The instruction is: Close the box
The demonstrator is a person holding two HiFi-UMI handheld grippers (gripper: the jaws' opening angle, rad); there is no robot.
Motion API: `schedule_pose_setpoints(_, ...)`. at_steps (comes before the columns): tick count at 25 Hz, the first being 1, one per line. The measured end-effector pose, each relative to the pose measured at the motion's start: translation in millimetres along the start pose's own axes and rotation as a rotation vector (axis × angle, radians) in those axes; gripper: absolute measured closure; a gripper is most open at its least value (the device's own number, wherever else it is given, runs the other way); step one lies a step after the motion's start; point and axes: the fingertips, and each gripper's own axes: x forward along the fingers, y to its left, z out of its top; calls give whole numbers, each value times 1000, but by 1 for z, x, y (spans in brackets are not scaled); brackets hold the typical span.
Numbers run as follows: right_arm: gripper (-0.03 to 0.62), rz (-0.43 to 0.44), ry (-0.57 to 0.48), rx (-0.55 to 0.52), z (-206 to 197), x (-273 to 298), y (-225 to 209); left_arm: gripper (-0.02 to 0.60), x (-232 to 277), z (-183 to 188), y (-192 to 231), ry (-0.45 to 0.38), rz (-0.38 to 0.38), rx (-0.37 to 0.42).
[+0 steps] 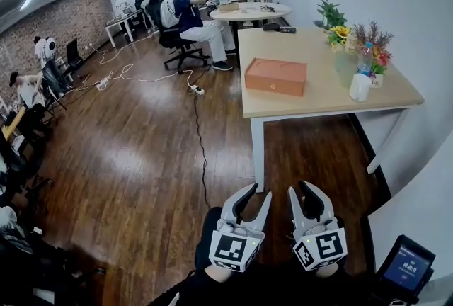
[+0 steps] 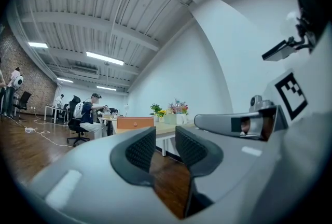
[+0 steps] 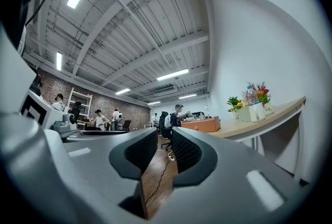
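Box (image 1: pixel 275 76) well beyond right gripper (image 1: pixel 303 190)

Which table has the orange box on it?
The rectangular wooden table with white legs, the nearer one. The orange box sits on it, left of the flowers. The round table stands farther back, by the seated person.
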Motion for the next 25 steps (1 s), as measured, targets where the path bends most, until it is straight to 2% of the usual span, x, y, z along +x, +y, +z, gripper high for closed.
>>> schedule_pose_setpoints(13, 514, -1, -5, 1, -2, -3, -1, 482, 1, -3, -6, 18, -10, 33)
schedule_pose_setpoints(25, 516, 4, 6, 1, -4, -4, 1, 482, 0, -8, -7, 41, -15, 30)
